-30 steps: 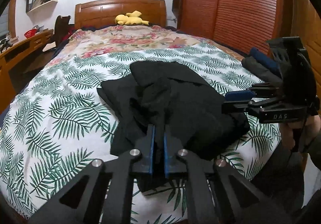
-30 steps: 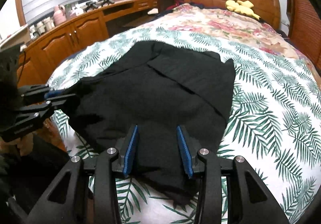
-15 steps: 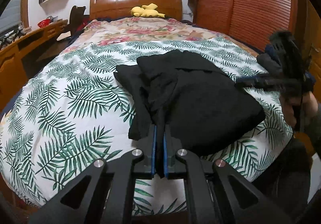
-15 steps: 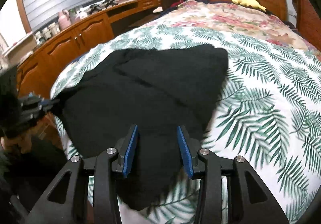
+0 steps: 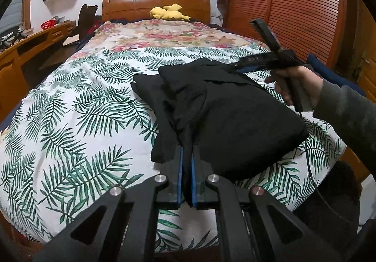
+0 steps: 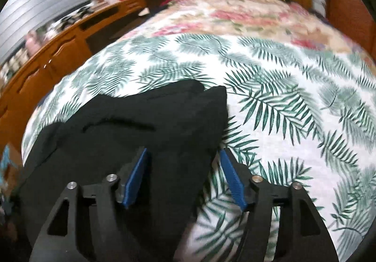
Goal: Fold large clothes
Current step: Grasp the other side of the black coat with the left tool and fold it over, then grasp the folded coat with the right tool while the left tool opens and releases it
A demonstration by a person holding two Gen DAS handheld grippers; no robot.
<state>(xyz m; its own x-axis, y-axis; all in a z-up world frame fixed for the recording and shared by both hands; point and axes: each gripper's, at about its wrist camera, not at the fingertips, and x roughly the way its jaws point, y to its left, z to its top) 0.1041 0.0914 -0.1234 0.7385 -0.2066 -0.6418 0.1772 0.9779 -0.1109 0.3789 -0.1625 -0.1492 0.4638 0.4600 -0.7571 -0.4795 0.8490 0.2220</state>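
black garment (image 5: 225, 118) lies half-folded on the bed (image 5: 77, 121); left tongs (image 5: 185, 168) pinch its near edge, while right tongs (image 6: 184, 178), just opening with cloth between unpressed, sit at the far-right corner, nearer it.

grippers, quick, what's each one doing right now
left gripper: shut on the black garment.
right gripper: open, jaws just widened over the garment's edge, pads not pressing.
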